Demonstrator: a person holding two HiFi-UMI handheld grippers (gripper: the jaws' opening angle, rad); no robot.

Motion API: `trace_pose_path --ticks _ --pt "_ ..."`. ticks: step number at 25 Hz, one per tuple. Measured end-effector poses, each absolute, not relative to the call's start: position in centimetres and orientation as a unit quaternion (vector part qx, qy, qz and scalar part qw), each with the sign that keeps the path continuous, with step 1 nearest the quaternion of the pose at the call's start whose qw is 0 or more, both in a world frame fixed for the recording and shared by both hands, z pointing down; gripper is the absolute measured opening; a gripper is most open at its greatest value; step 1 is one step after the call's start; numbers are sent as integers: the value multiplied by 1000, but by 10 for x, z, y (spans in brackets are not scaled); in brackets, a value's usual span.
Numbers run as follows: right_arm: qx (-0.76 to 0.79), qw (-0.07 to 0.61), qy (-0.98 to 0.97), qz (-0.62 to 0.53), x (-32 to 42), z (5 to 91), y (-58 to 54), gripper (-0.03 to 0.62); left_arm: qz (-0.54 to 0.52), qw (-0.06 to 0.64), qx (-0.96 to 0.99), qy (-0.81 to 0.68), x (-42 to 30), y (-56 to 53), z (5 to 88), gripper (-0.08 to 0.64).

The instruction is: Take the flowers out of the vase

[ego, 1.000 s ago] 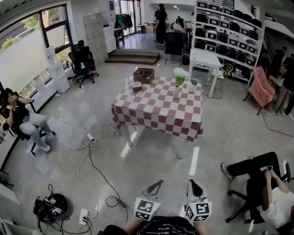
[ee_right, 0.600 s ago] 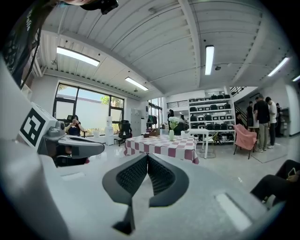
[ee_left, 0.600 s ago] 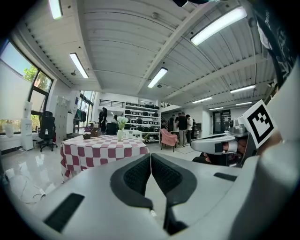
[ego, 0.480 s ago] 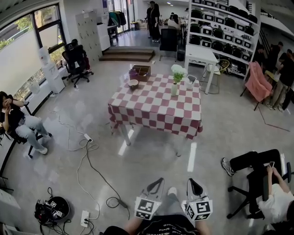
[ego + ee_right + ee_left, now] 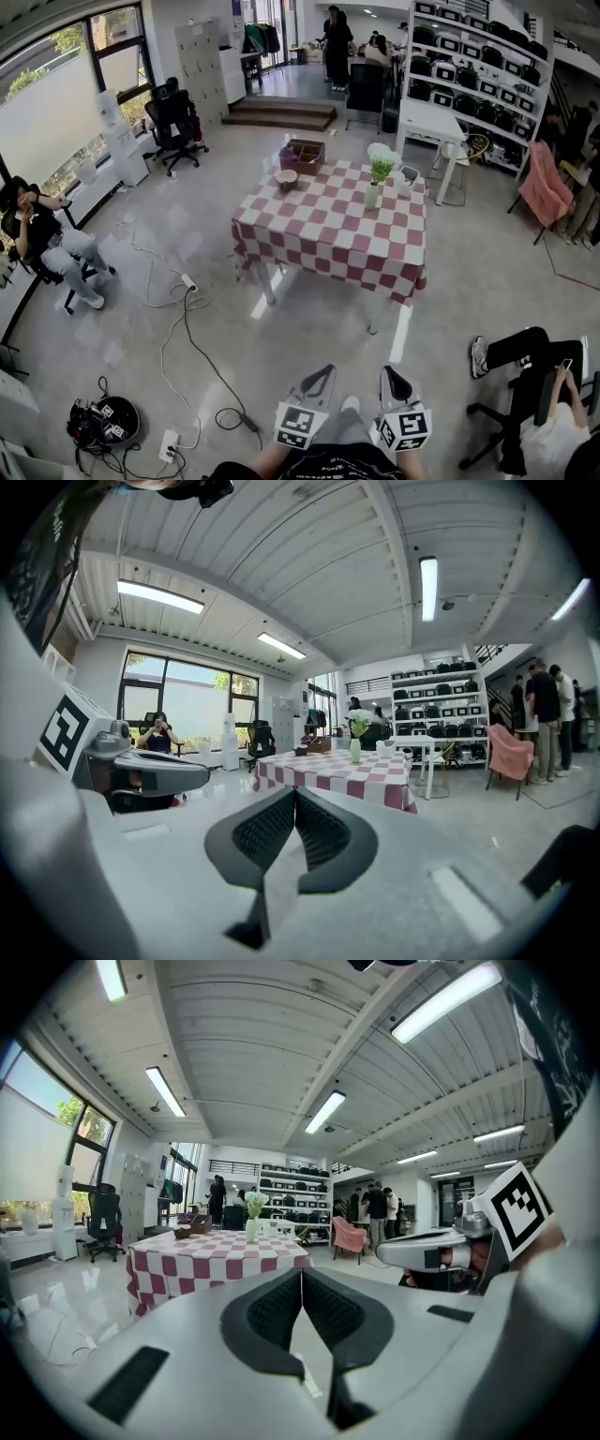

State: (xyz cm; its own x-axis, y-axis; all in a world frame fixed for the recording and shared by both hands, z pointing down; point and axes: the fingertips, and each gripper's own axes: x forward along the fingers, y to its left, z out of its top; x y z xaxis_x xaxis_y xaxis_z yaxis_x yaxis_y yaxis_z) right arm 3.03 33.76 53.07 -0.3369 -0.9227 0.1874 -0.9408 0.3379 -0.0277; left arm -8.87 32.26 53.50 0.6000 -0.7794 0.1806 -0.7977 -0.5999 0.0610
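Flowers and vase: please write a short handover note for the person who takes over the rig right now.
Left gripper: shut, empty. Right gripper: shut, empty.
Flowers stand in the vase on the far right part of the checkered table, across open floor from both grippers.
Done: nothing yet.
Left: walk up to the table, open a gripper, probably grasp the stems, lift the flowers out.

Red-and-white checked tablecloth — white flowers, pale vase, grey floor
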Motion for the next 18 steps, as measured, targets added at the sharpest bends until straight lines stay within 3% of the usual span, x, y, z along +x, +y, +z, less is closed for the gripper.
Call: trace_pose_path --ticks 18 --pt "557 63 -824 80 91 535 201 6 73 75 886 -451 -22 194 532 14"
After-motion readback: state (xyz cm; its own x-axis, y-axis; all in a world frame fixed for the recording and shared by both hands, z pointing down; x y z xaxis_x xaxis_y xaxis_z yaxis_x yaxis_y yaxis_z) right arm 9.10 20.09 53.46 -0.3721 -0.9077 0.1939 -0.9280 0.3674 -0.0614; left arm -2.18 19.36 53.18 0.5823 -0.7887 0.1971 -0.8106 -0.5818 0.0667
